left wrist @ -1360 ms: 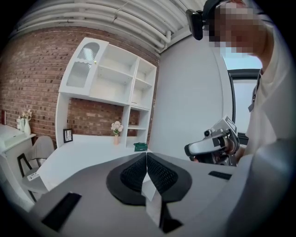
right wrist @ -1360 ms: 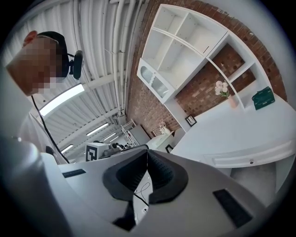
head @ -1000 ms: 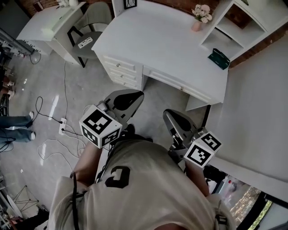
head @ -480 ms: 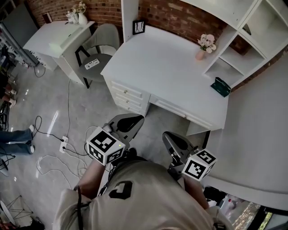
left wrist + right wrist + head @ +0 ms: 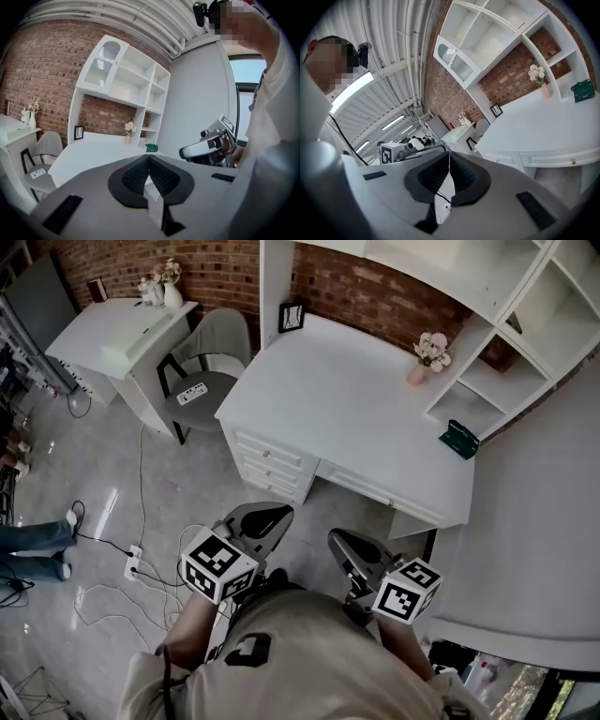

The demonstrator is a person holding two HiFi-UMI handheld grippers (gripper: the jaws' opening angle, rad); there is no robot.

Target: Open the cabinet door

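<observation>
The cabinet door [image 5: 104,63] is white with an arched glass pane. It stands shut at the upper left of the white shelf unit [image 5: 487,324] above the desk [image 5: 347,399]. It also shows in the right gripper view as the cabinet door [image 5: 456,58]. Both grippers hang in front of the desk, well short of the door. My left gripper [image 5: 272,514] is shut and holds nothing, its pads meeting at the tip [image 5: 148,158]. My right gripper [image 5: 339,538] is likewise shut and holds nothing [image 5: 449,155]. The head view does not show the door.
On the desk stand a pink flower vase [image 5: 427,352], a green box [image 5: 459,440] and a picture frame [image 5: 292,317]. Drawers [image 5: 272,460] face me. A grey chair [image 5: 211,343], a side table [image 5: 122,329], floor cables with a power strip [image 5: 131,563] and another person's legs [image 5: 37,540] are to the left.
The head view has swung up, so more of the brick wall and shelves shows. The desk and both grippers sit lower in the frame. Both grippers stay shut.
</observation>
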